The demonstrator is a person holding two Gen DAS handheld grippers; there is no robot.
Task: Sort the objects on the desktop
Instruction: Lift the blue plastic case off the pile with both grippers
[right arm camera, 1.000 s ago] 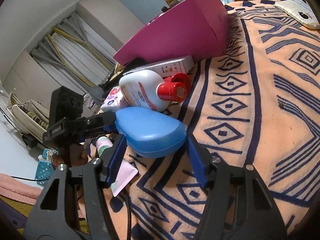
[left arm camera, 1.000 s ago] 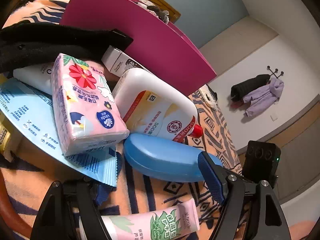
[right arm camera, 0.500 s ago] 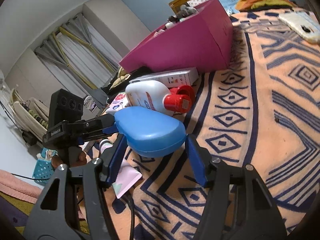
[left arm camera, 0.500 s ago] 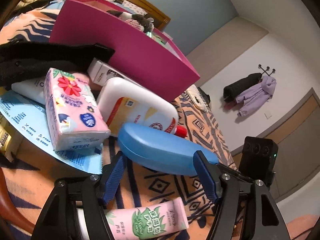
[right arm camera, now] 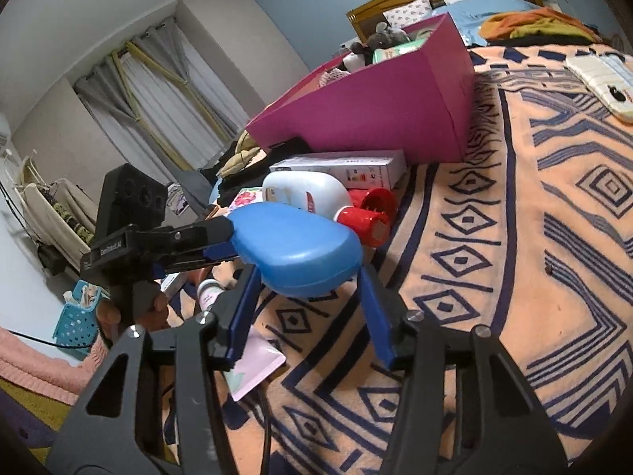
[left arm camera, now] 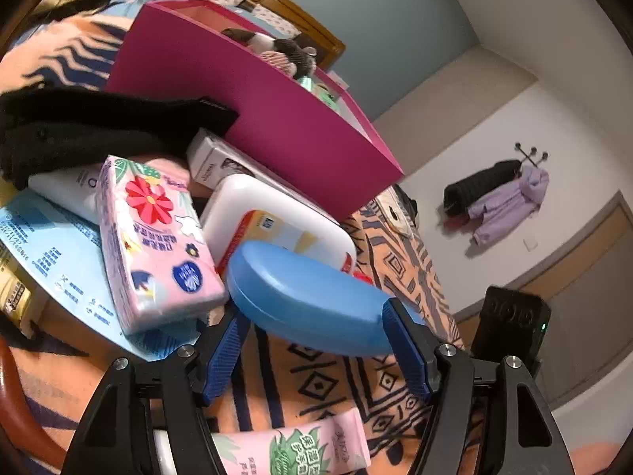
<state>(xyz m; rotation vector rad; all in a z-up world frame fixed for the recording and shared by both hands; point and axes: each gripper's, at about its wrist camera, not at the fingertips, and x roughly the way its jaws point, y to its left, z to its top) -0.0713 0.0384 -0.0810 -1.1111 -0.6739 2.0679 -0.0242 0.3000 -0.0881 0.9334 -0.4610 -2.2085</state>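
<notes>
A blue oval glasses case (left arm camera: 312, 297) hangs just above the patterned blanket (right arm camera: 534, 237), held from two sides. My left gripper (left arm camera: 312, 312) is shut on one end of the case, its blue pads (left arm camera: 225, 348) against both sides. In the right wrist view that left gripper (right arm camera: 221, 237) reaches in from the left. My right gripper (right arm camera: 308, 273) is closing on the case's (right arm camera: 296, 249) other end, and its pads (right arm camera: 372, 304) touch the lower edges. An open magenta box (right arm camera: 376, 111) with soft toys inside stands behind.
Behind the case lie a white bottle with a red cap (right arm camera: 304, 194), a white carton (right arm camera: 340, 166), a pink tissue pack (left arm camera: 154, 237), a black cloth (left arm camera: 99, 126) and a light blue packet (left arm camera: 47, 245). A pink tube (left arm camera: 296, 451) lies under my left gripper. A white phone (right arm camera: 601, 79) rests far right.
The left jaws closed in from wide apart onto the blue case. The right jaws narrowed until the pads met the case. Both views tilted up a little, showing more of the box.
</notes>
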